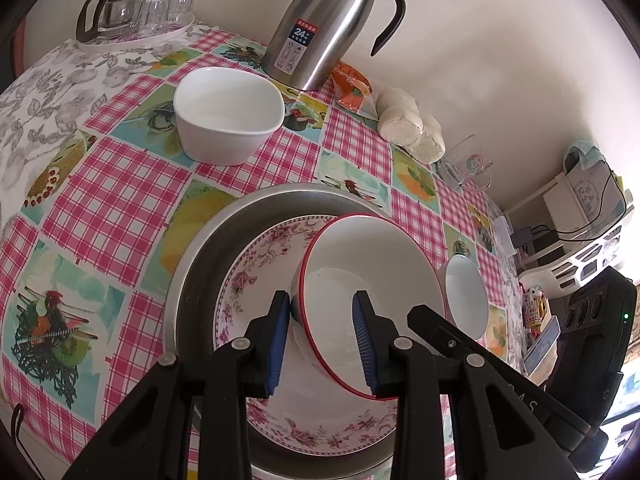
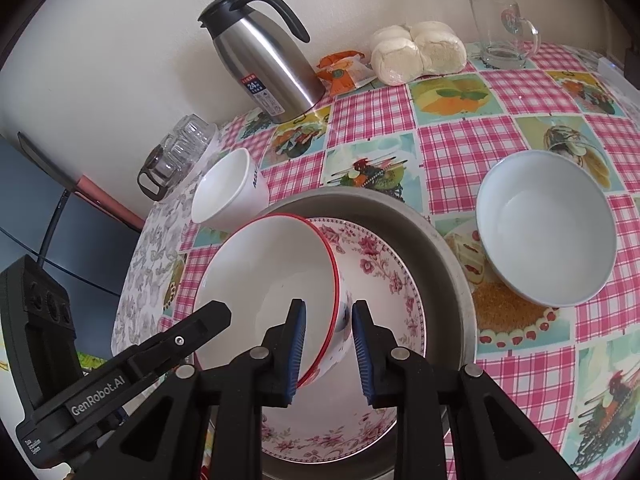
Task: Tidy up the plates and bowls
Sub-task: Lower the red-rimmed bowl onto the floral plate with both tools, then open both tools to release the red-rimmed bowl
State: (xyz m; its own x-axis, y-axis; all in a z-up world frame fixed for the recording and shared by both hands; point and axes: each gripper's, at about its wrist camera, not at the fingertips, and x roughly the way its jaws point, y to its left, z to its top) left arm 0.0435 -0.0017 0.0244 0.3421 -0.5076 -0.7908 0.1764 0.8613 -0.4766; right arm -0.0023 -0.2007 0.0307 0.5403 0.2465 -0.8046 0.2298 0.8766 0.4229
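Steel flask; buns; mug

We saw that the left gripper was built of matte black plastic arms, each finger ending in a ribbed blue pad. Round silver pivot pins sat at the joints. The right gripper had the same black frame, blue ribbed pads and silver pins. In the right wrist view one black finger bore white lettering, "GenRobot.AI", and a small screw. A green light glowed on a black housing.
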